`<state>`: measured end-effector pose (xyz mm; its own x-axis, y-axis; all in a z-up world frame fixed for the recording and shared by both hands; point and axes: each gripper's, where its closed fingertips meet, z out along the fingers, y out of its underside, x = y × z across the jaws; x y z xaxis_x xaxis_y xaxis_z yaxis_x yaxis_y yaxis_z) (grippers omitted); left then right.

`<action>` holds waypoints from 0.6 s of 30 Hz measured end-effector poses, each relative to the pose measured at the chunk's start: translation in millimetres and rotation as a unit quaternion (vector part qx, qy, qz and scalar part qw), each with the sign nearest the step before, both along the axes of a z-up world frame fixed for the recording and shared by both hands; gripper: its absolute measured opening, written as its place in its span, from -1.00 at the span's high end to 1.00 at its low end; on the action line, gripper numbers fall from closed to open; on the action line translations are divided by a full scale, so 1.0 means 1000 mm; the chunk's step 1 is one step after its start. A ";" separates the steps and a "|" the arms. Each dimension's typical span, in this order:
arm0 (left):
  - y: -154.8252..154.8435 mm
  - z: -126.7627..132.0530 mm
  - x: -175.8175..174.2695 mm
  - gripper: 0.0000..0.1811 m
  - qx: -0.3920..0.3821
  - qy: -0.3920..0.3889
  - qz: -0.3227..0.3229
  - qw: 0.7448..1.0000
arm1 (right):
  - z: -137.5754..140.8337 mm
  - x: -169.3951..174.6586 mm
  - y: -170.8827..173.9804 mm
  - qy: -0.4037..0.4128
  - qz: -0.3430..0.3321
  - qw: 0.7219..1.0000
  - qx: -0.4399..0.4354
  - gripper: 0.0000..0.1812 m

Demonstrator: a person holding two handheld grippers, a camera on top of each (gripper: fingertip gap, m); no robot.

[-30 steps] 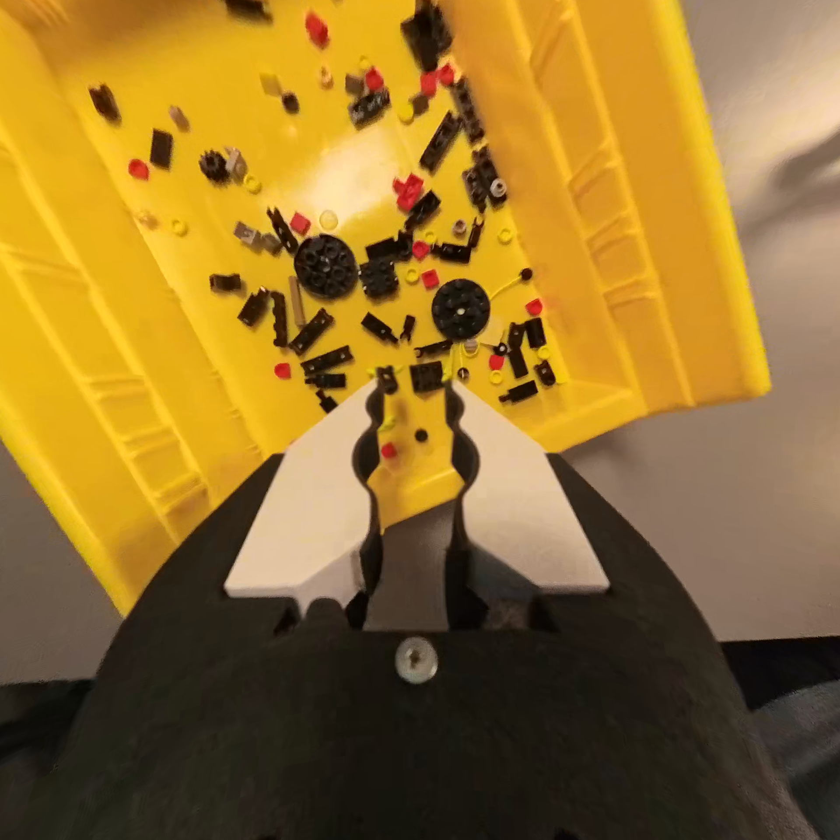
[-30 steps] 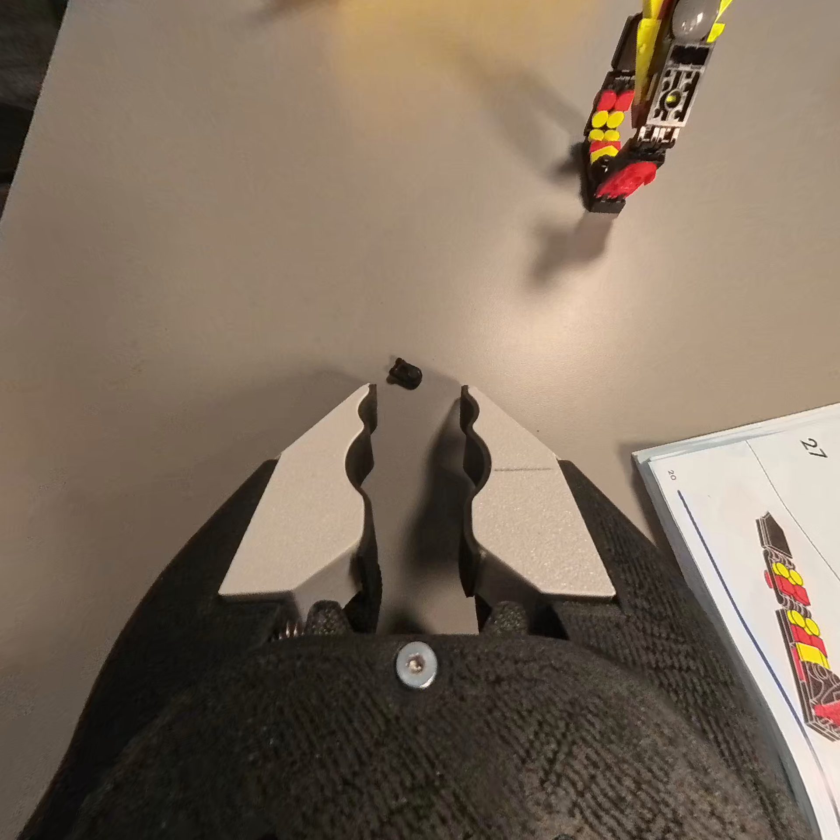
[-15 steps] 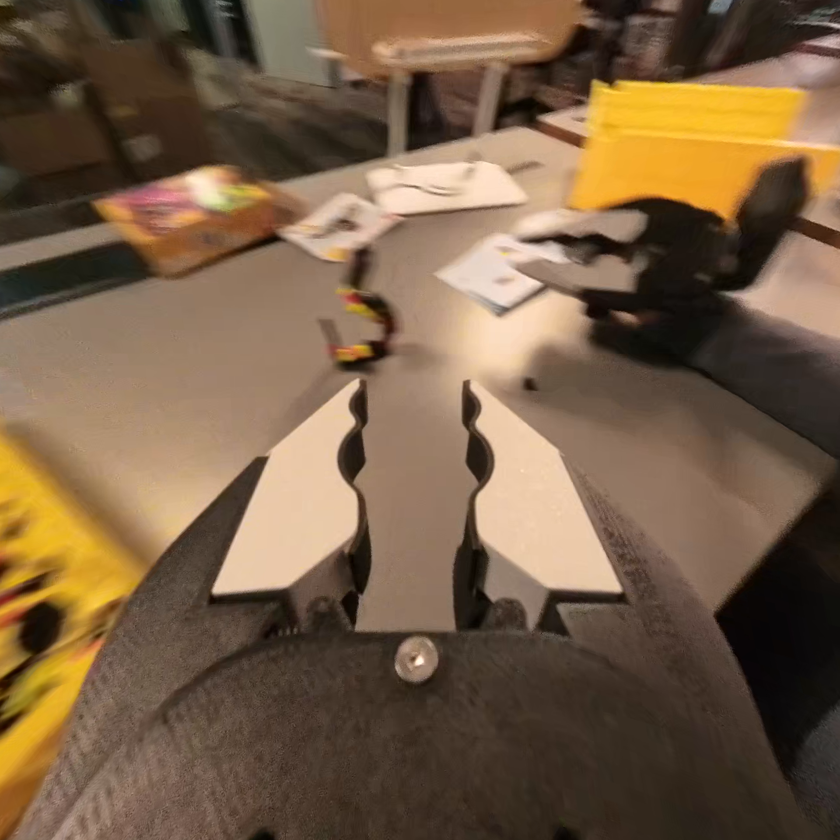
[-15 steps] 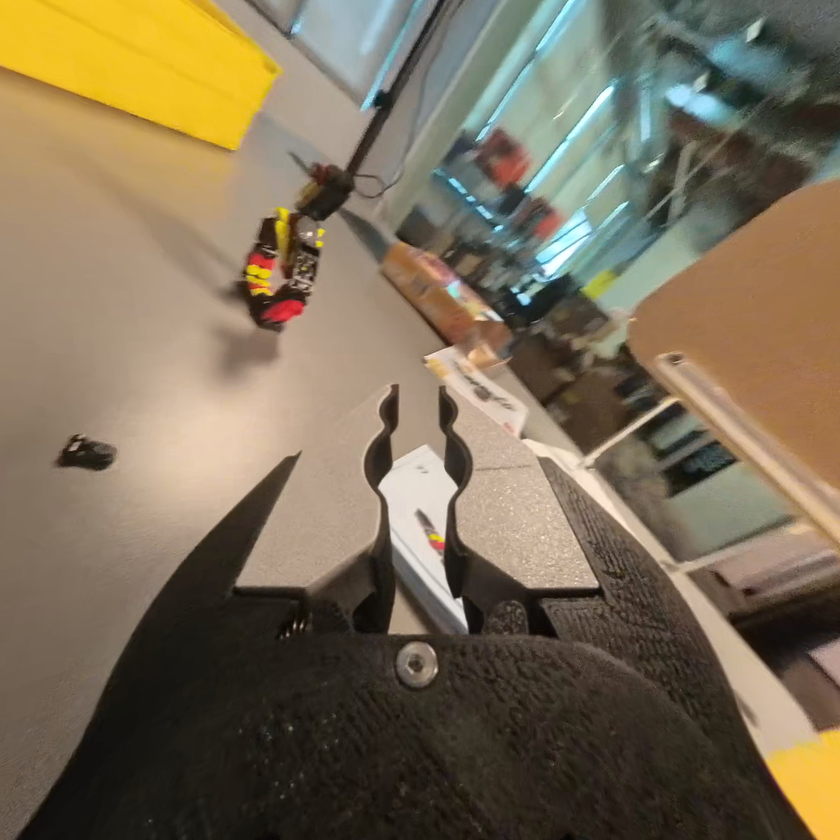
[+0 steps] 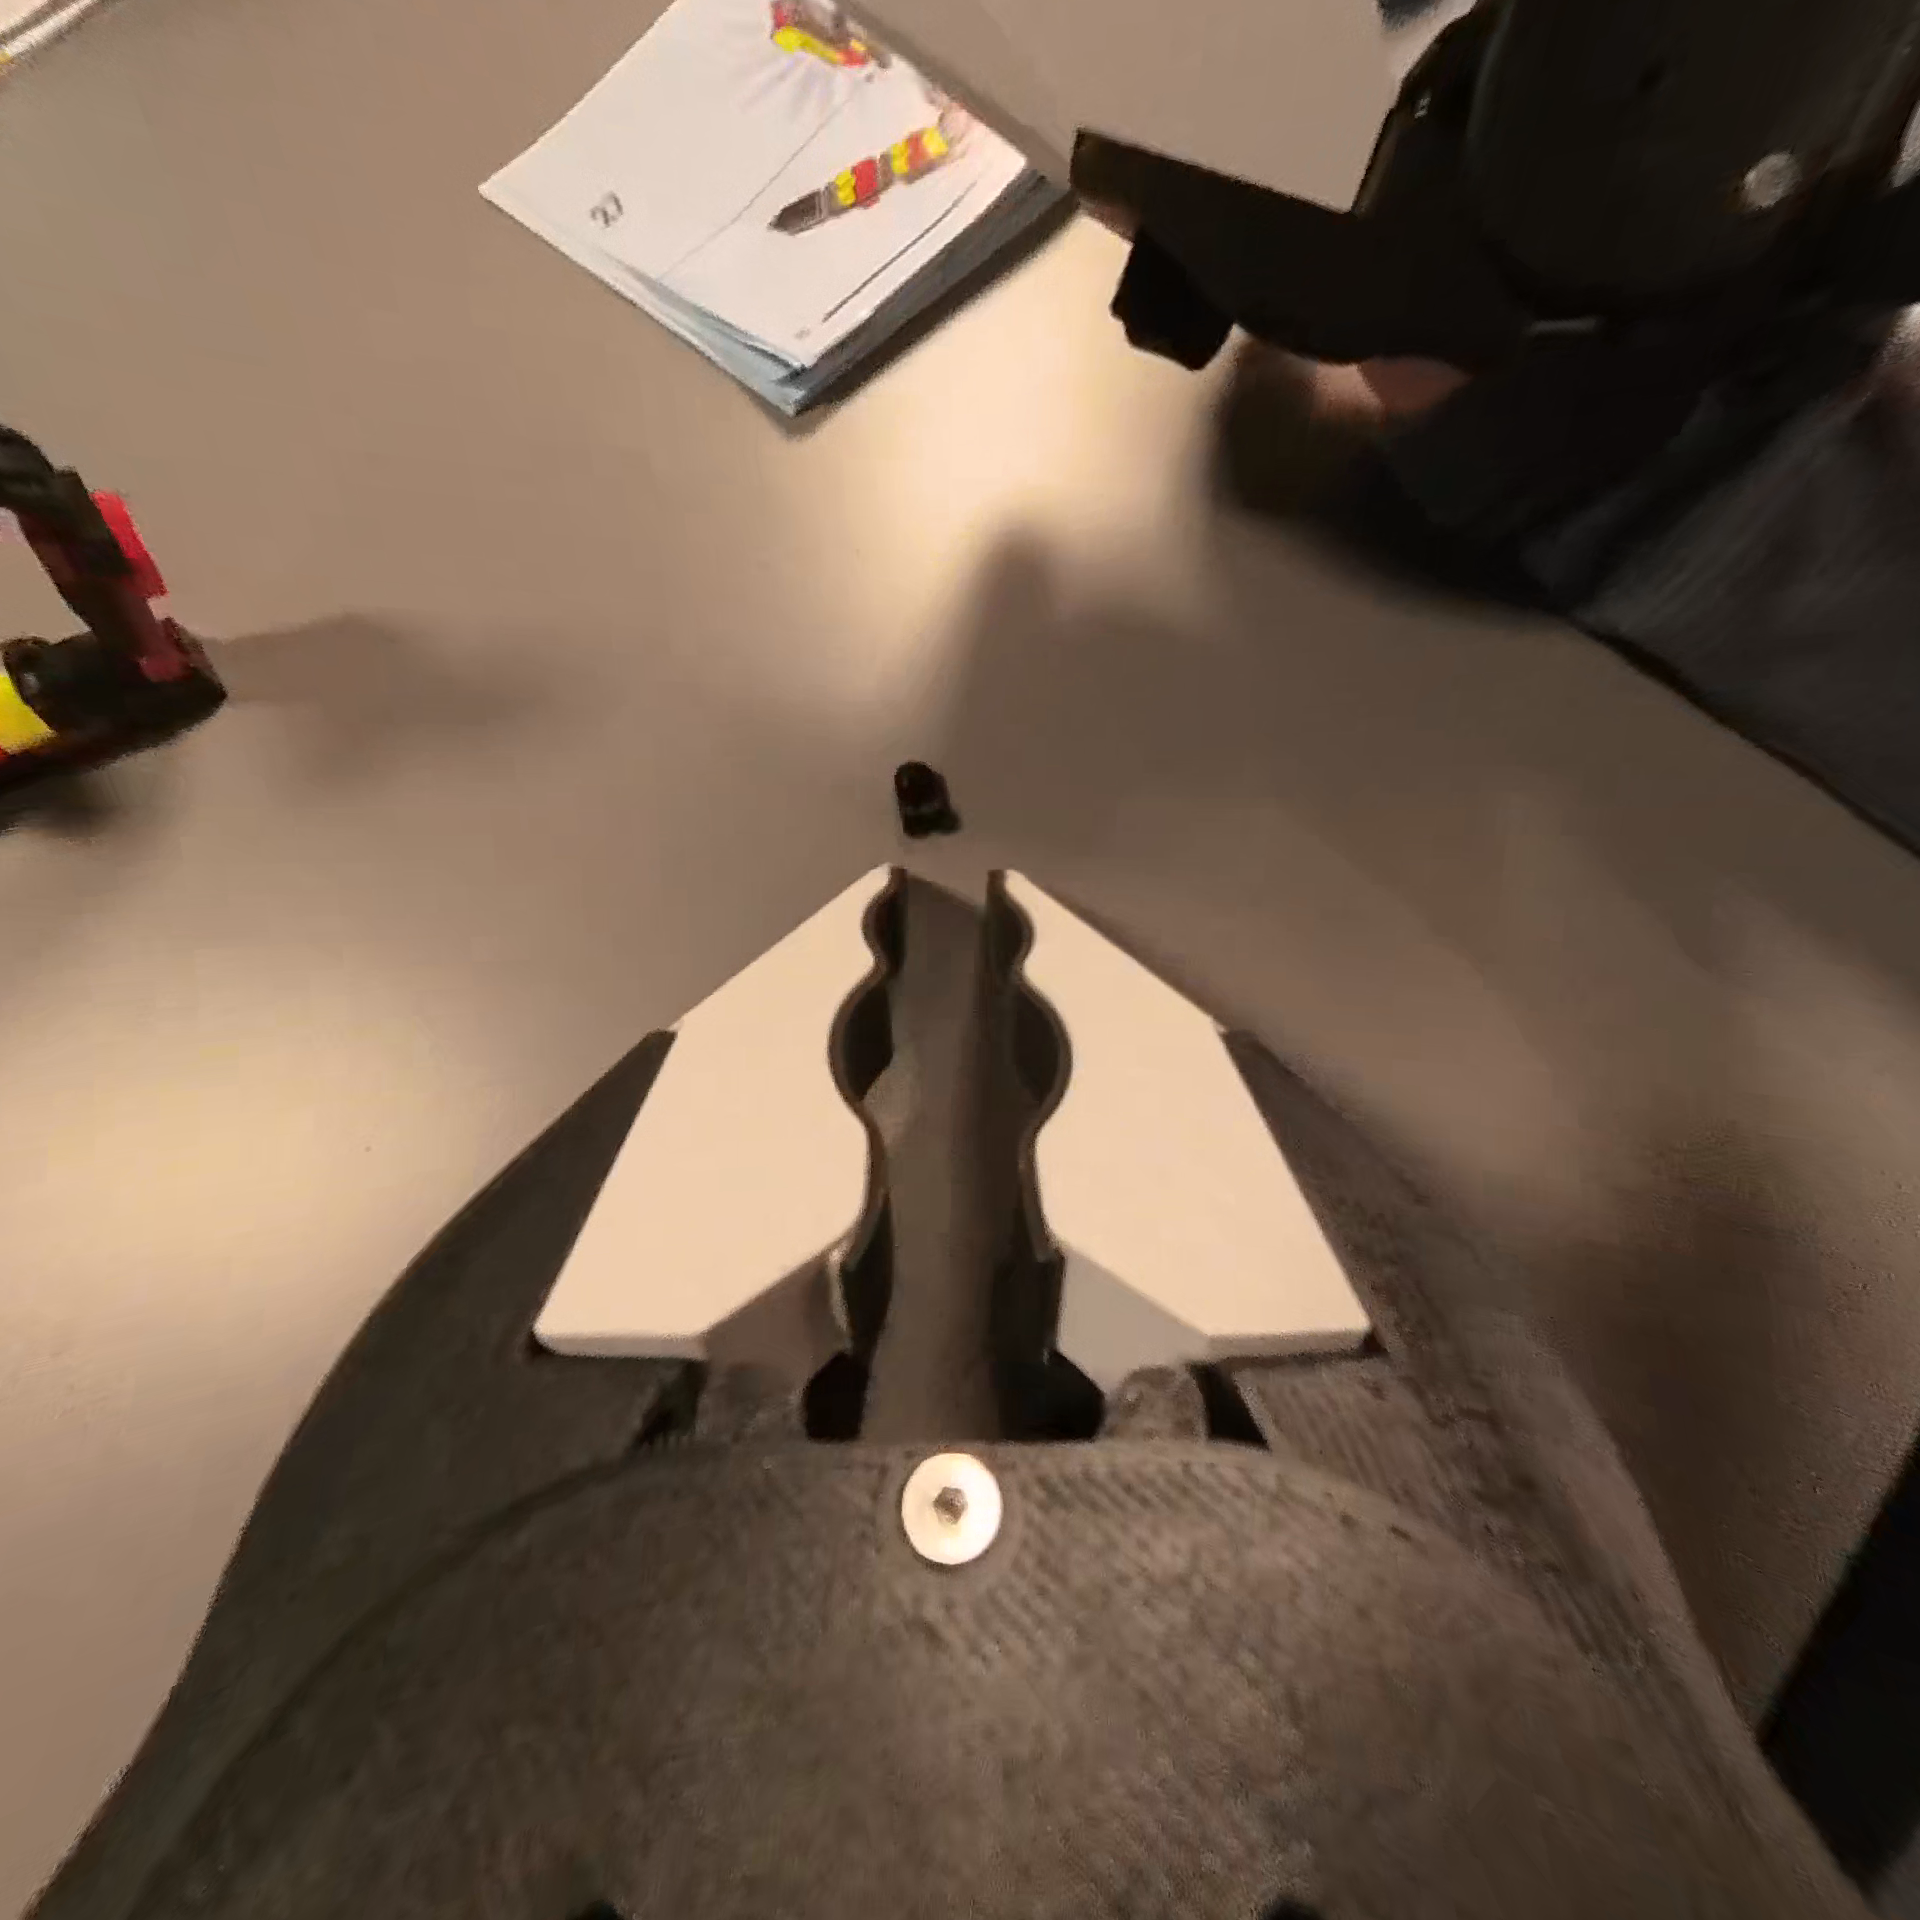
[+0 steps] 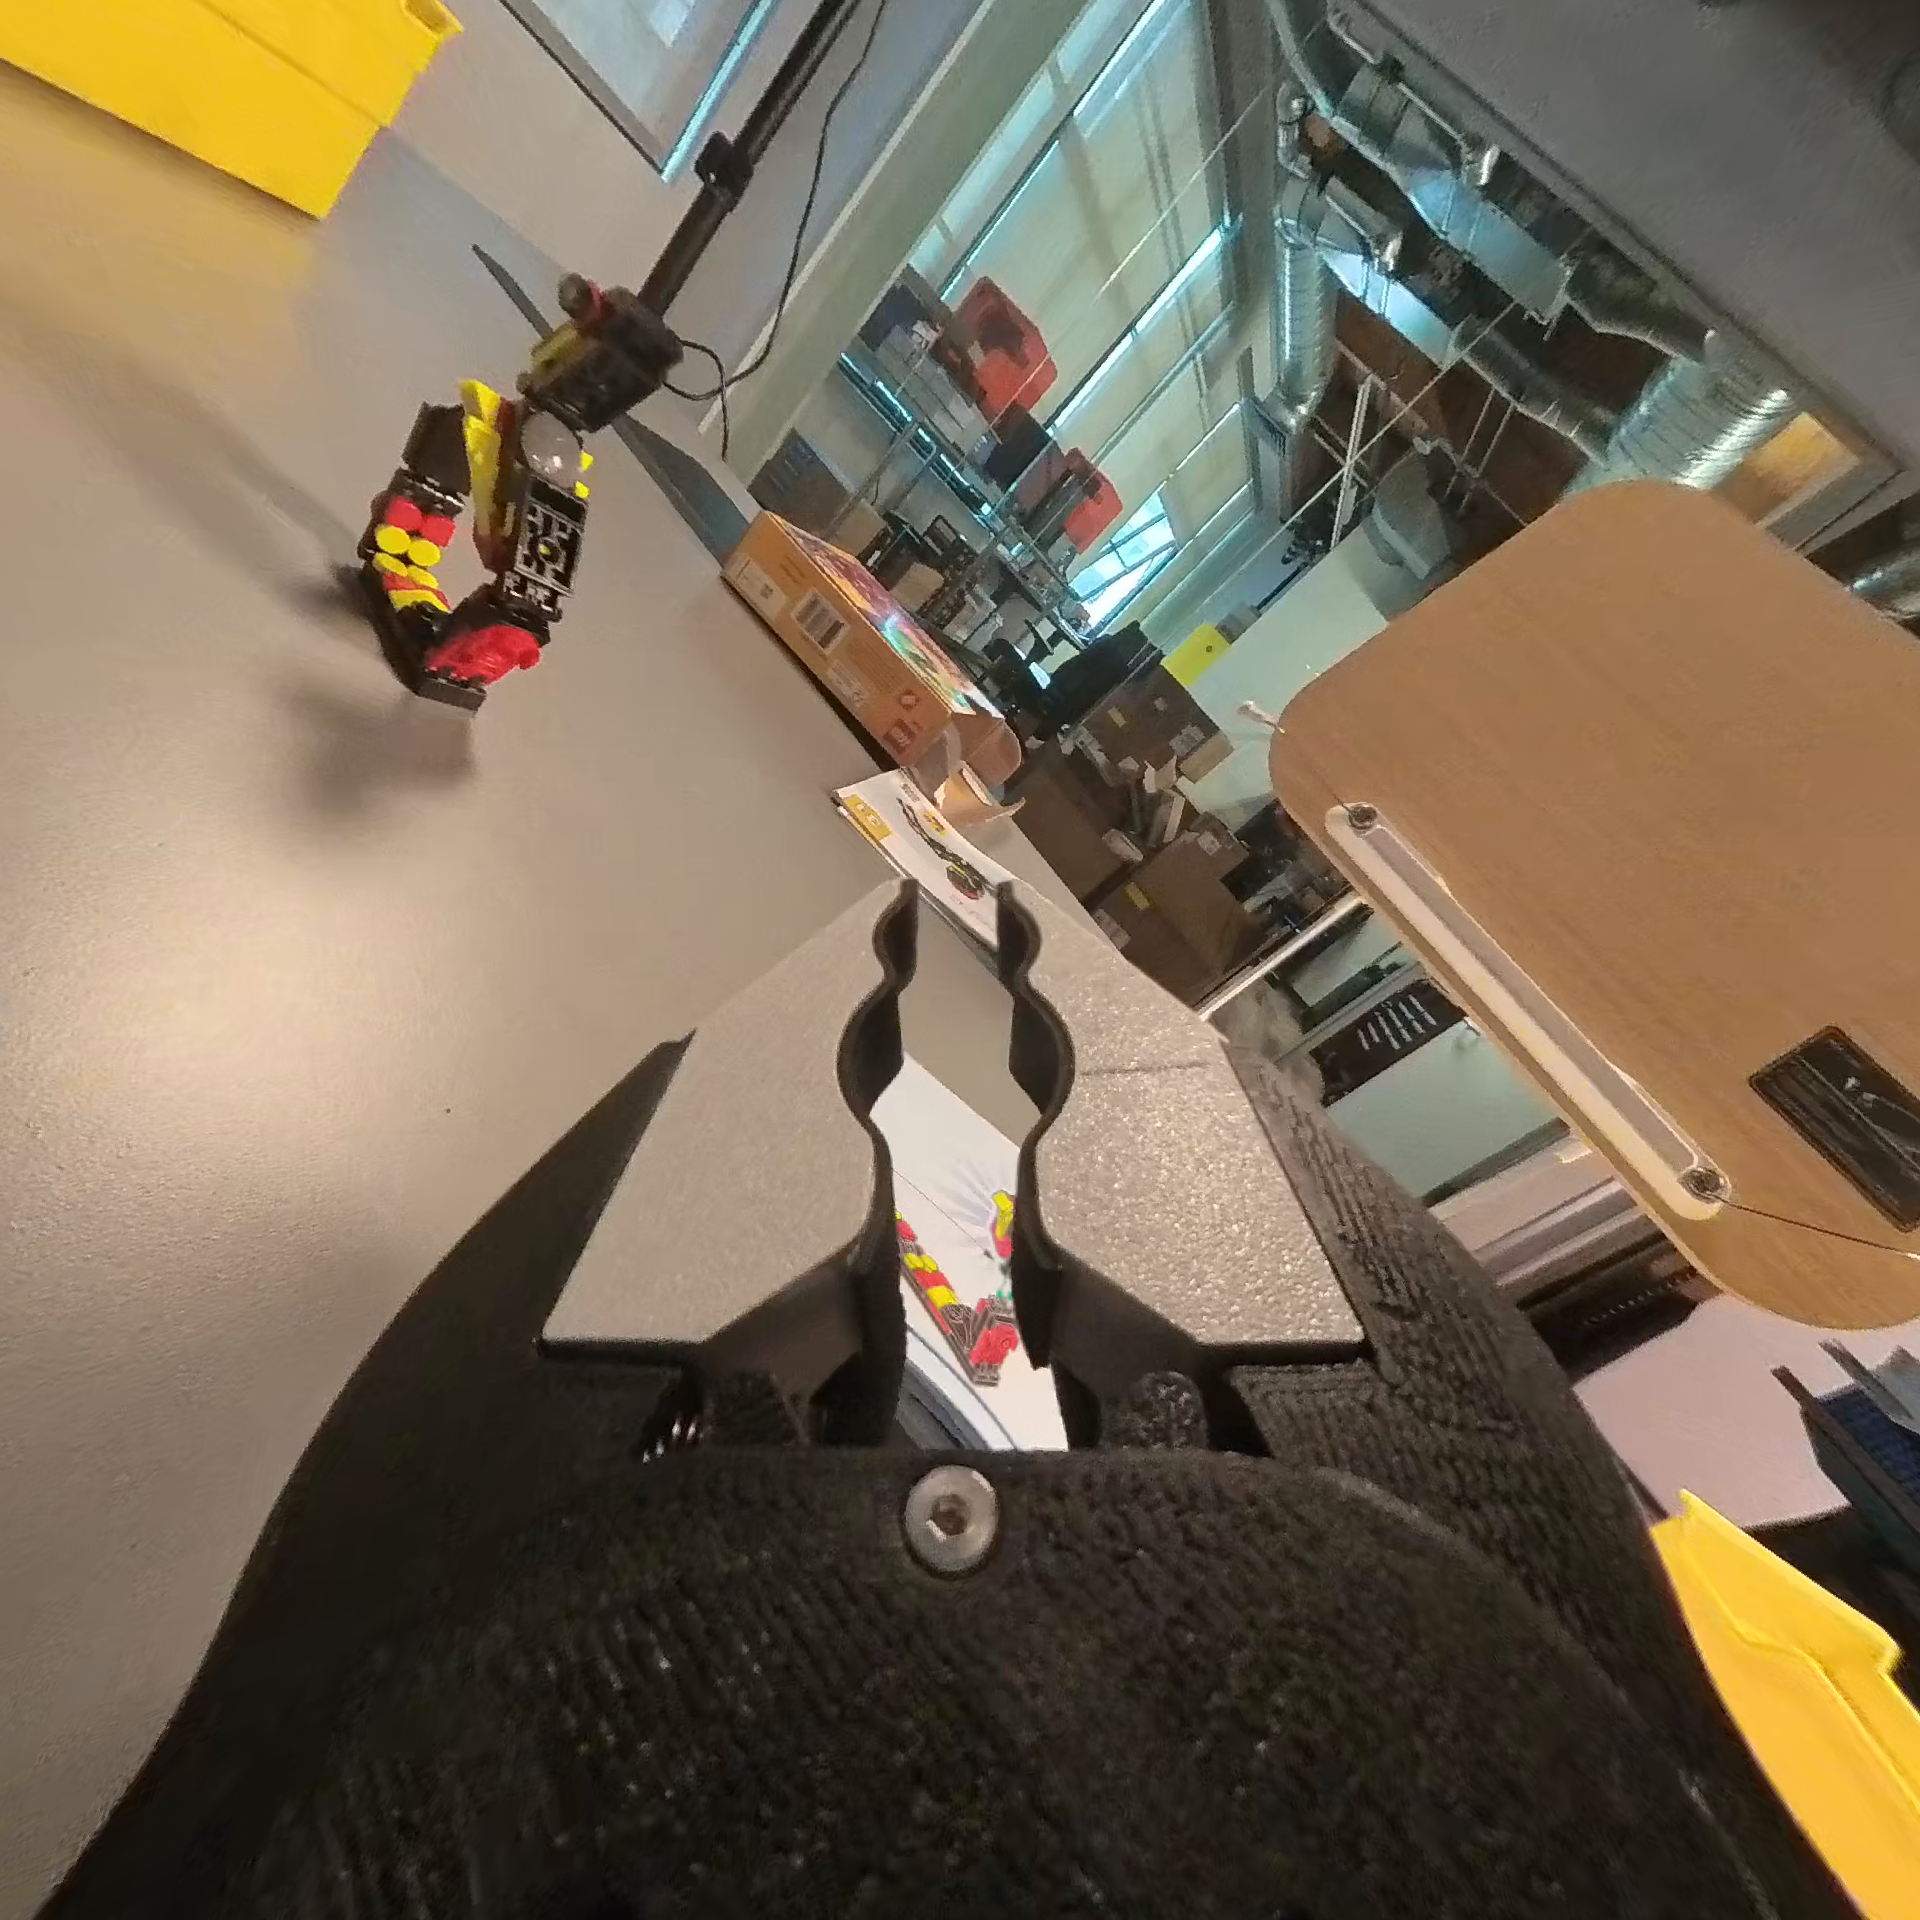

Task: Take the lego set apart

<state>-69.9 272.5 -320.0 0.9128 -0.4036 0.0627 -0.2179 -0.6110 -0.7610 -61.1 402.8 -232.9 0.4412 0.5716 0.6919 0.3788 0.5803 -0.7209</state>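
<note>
The lego model, black with red and yellow parts, stands on the grey table at the far left; its edge shows in the left wrist view. A small black lego piece lies loose on the table just ahead of my left gripper. The left jaws stand a narrow gap apart with nothing between them. My right gripper is tilted and raised above the table, jaws a narrow gap apart and empty. Its black body shows at the top right of the left wrist view.
An open instruction booklet lies beyond the black piece; it also shows under the right jaws. A yellow bin stands at the far side. A cardboard box, a second booklet and a wooden panel are to the right. My right fingertips sit around 15 cm from my left ones. My left tips are about 50 cm from the wooden panel, my right tips only 35 cm.
My left gripper swung from over the yellow bin of loose pieces down to the table behind the black piece, jaws widening then narrowing. My right gripper lifted away from that piece, tilted, and narrowed.
</note>
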 end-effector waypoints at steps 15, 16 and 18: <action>0.013 0.020 -0.021 0.93 0.063 0.069 0.008 0.996 | -0.002 0.006 -0.005 -0.011 -0.003 1.000 0.011 0.88; 0.009 0.039 -0.036 0.93 0.097 0.069 0.027 0.993 | 0.000 0.007 -0.005 -0.007 -0.005 1.000 0.011 0.89; -0.006 0.088 -0.090 0.93 0.177 0.085 0.094 0.976 | 0.003 0.009 -0.004 0.002 -0.009 1.000 0.010 0.89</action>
